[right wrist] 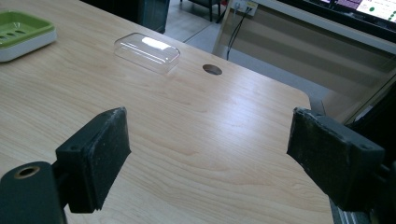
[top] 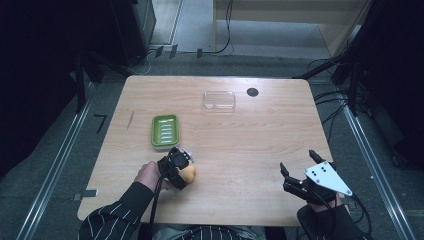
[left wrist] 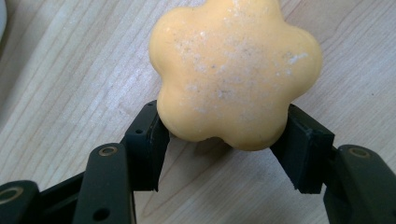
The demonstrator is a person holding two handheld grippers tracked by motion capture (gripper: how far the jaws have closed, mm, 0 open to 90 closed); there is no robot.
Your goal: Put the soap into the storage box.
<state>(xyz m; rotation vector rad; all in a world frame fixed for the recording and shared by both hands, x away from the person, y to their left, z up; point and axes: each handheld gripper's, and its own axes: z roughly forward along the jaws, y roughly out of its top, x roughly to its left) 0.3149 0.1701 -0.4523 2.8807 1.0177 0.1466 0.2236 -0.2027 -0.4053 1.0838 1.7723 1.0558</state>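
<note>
Wooden tabletop [top: 240, 135], dark floor around: left tongs [left wrist: 224, 140] clamp one orange flower-shaped soap [left wrist: 236, 70].
One green dish [top: 165, 130] lies just beyond them; carry the soap level, I'd say. One clear lid [top: 219, 99] sits farther off; right tongs [right wrist: 205, 154] gape wide, empty.

The right hand-held gripper [right wrist: 208, 158] hung over the wooden tabletop [right wrist: 196, 140] with its two black padded jaws spread wide and nothing between them. Far beyond the jaws a clear plastic lid [right wrist: 147, 51] lay flat near the far edge, a dark round hole [right wrist: 212, 69] just beside it. A green soap dish [right wrist: 23, 35] sat at the upper left.
</note>
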